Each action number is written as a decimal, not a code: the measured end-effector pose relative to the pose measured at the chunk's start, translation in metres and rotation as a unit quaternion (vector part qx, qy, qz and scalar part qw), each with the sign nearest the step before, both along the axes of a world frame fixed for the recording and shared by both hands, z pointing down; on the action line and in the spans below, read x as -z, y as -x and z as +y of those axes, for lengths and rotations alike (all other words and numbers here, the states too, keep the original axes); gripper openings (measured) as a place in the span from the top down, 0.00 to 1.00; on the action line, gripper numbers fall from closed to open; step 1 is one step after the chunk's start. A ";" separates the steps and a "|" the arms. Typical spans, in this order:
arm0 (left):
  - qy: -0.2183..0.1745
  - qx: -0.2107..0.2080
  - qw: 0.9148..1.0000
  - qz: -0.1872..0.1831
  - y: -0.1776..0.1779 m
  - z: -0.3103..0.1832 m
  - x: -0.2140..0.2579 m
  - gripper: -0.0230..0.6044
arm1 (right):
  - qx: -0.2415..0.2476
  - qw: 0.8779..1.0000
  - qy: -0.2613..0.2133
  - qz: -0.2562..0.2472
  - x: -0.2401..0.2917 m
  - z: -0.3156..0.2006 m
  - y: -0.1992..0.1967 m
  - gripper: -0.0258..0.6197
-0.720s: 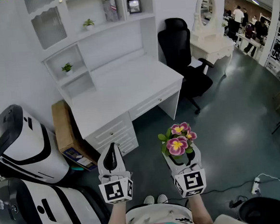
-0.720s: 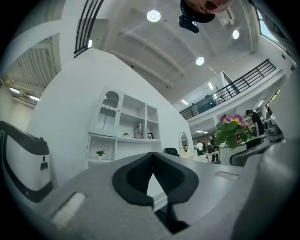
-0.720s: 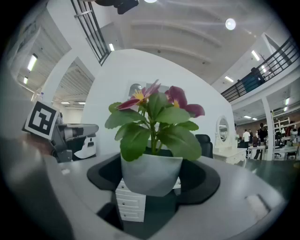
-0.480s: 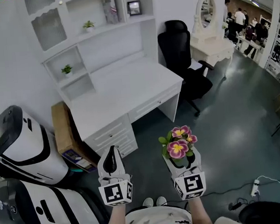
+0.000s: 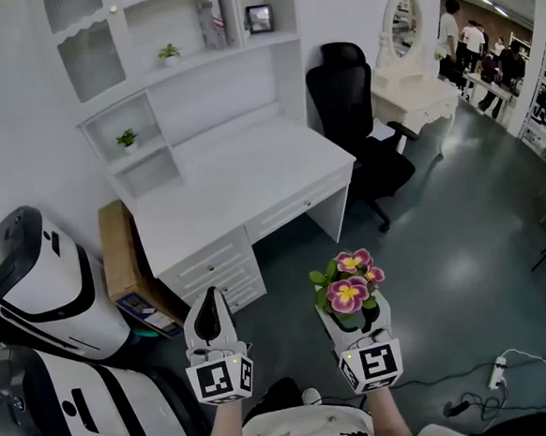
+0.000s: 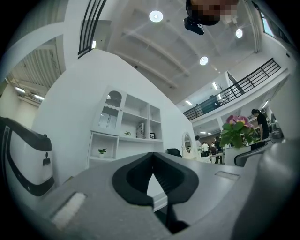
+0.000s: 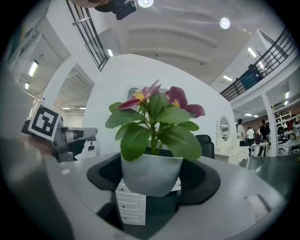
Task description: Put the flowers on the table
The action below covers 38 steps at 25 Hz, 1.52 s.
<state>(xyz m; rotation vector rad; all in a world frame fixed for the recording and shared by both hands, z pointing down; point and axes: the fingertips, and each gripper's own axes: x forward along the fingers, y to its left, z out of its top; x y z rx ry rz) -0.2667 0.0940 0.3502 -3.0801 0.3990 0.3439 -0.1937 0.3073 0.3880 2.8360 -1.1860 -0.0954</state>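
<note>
head view has the right gripper (image 5: 358, 320) in the lower middle of the frame. its jaws are spread wide and clamped on the potted flowers (image 5: 348, 286), whose pink and yellow blooms stand upright above the jaws. they are held over the dark floor (image 5: 445, 246), well apart from the white table (image 5: 242, 182) in the middle of the frame.

right gripper view shows the white pot (image 7: 151, 174) seated between the two dark pads, with green leaves and blooms rising above its rim.

the left gripper (image 5: 209, 300) hangs to the left of the flowers, low in the frame. left gripper view shows its jaws brought together at the tips with nothing between them.

a black chair (image 5: 354, 112) stands just right of the table. white shelves (image 5: 184, 50) rise behind it in the upper left.
</note>
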 end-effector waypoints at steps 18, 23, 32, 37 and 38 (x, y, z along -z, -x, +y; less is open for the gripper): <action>-0.004 0.007 0.999 0.038 -0.112 -0.040 0.007 0.96 | -0.008 0.999 -0.022 0.031 0.013 -0.022 -0.113 0.44; -0.013 -0.003 0.999 0.033 -0.186 -0.065 0.011 0.96 | -0.012 0.999 -0.023 0.032 0.019 -0.049 -0.178 0.44; -0.016 -0.014 1.000 0.019 -0.338 -0.137 0.026 0.96 | -0.005 1.000 -0.011 0.013 0.025 -0.135 -0.317 0.44; -0.010 -0.009 1.000 0.014 -0.398 -0.195 0.019 0.96 | 0.018 1.000 -0.004 -0.007 0.019 -0.205 -0.379 0.44; -0.009 -0.009 1.000 0.012 -0.406 -0.204 0.016 0.96 | 0.024 1.000 -0.003 -0.011 0.018 -0.216 -0.387 0.44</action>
